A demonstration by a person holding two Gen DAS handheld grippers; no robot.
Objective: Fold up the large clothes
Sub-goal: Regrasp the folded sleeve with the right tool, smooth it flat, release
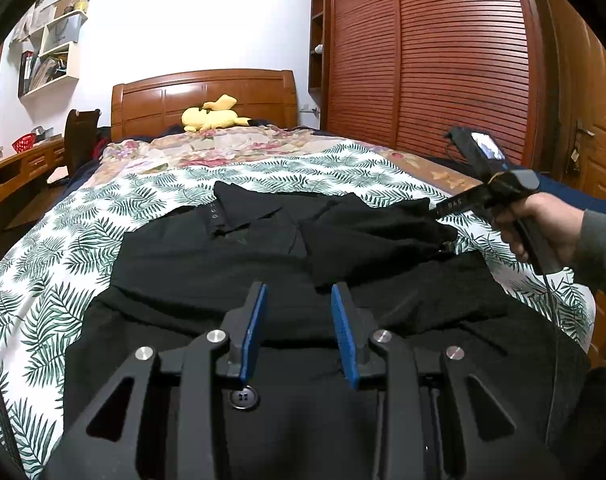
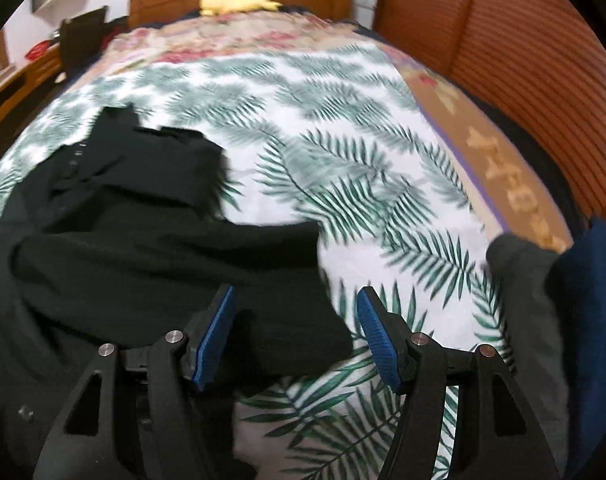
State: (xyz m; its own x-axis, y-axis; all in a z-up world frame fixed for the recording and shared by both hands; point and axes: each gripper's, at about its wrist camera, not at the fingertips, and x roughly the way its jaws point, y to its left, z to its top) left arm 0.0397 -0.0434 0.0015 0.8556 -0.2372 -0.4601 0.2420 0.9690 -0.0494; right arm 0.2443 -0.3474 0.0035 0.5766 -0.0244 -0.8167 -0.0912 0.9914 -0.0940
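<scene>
A black buttoned garment (image 1: 207, 264) lies spread on the palm-leaf sheet (image 1: 43, 280) of the bed, collar towards the headboard. One sleeve (image 1: 375, 240) is folded inward across its chest. My left gripper (image 1: 299, 312) hovers low over the garment's lower half, blue pads apart, with only flat cloth showing beneath them. My right gripper (image 2: 297, 316) stands open above the garment's right edge (image 2: 287, 320); the cloth lies under its left pad (image 2: 215, 332) and is not pinched. A person's hand (image 1: 543, 228) holds that gripper at the right of the left wrist view.
A yellow plush toy (image 1: 213, 116) rests by the wooden headboard (image 1: 203, 96). A slatted wardrobe (image 1: 443, 60) runs along the bed's right side. A desk and chair (image 1: 79, 136) stand on the left. Grey and blue cloth (image 2: 543, 304) lies at the bed's right edge.
</scene>
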